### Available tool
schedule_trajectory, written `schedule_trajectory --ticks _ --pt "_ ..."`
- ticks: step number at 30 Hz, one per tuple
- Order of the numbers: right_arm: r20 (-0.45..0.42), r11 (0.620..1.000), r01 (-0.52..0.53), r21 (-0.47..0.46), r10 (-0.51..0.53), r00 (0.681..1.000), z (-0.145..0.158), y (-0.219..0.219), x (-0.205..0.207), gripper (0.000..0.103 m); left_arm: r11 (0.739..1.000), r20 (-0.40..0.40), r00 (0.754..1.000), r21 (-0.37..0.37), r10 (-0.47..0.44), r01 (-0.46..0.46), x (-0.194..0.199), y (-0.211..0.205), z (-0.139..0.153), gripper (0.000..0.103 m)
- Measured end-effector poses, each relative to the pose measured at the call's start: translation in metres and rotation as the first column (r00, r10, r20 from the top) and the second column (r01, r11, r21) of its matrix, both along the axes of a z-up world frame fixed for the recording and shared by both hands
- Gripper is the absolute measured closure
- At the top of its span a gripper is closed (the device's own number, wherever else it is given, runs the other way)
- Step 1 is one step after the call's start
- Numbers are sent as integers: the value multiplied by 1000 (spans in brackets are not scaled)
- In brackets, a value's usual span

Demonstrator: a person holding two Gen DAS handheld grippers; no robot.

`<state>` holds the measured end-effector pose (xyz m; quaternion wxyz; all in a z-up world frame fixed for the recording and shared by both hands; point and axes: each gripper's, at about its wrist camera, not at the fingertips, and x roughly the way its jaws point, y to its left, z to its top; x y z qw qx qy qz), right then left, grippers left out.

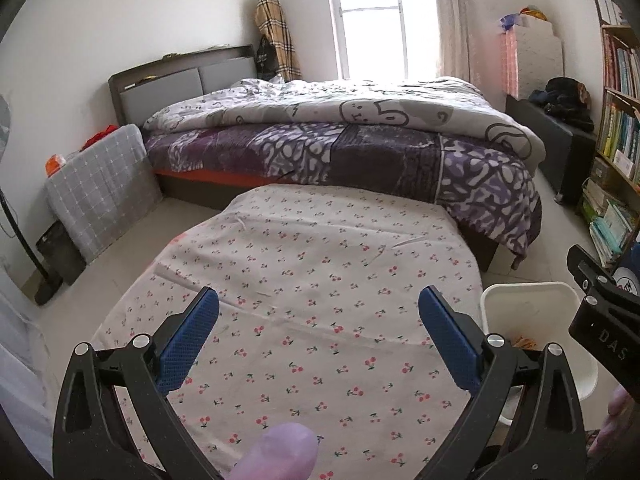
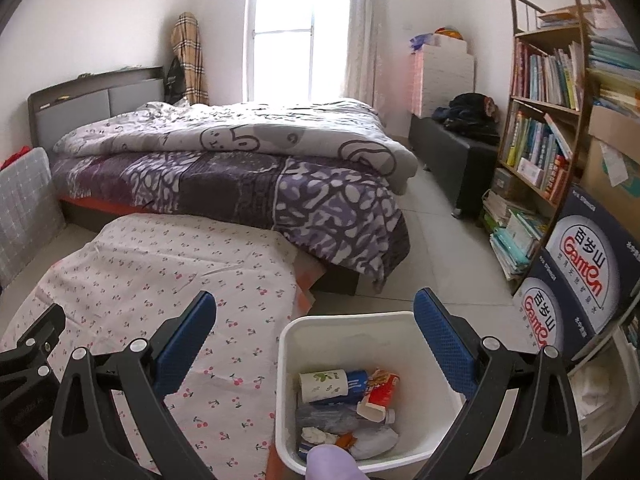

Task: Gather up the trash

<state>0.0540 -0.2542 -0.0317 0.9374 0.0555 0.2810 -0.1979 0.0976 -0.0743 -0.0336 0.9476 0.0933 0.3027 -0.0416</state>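
White plastic waste bin [image 2: 360,336] sits just beside the cherry-print tablecloth [image 1: 320,280], holding a paper cup [image 2: 323,385], crumpled wrappers [image 2: 380,394] and tissue. Right gripper [image 2: 316,318] hovers above the bin, jaws spread wide, empty; left gripper [image 1: 319,312] hangs over the bare cloth, likewise wide and empty. Risk, as judged: a low right finger could clip the rim and tip the light bin, spilling contents. No loose trash visible on the cloth. Bed [image 1: 340,140] lies beyond.
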Motion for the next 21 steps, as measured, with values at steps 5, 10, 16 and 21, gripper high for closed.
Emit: schedule_trajectory --ticks 5,10,16,21 --pt "-3 1000 -15 -3 15 1000 -3 7 4 7 1000 -8 1000 -22 21 -21 5 9 1 7" --pt "6 999 -25 -21 26 1000 -3 13 3 7 998 0 1000 -48 30 -30 5 12 7 7" --pt "31 1000 -20 -16 20 999 -1 12 -2 7 998 13 999 -51 31 -30 2 10 9 7" --pt "55 1000 -10 -3 11 998 3 7 -5 7 998 25 999 -50 33 -32 -1 7 12 7"
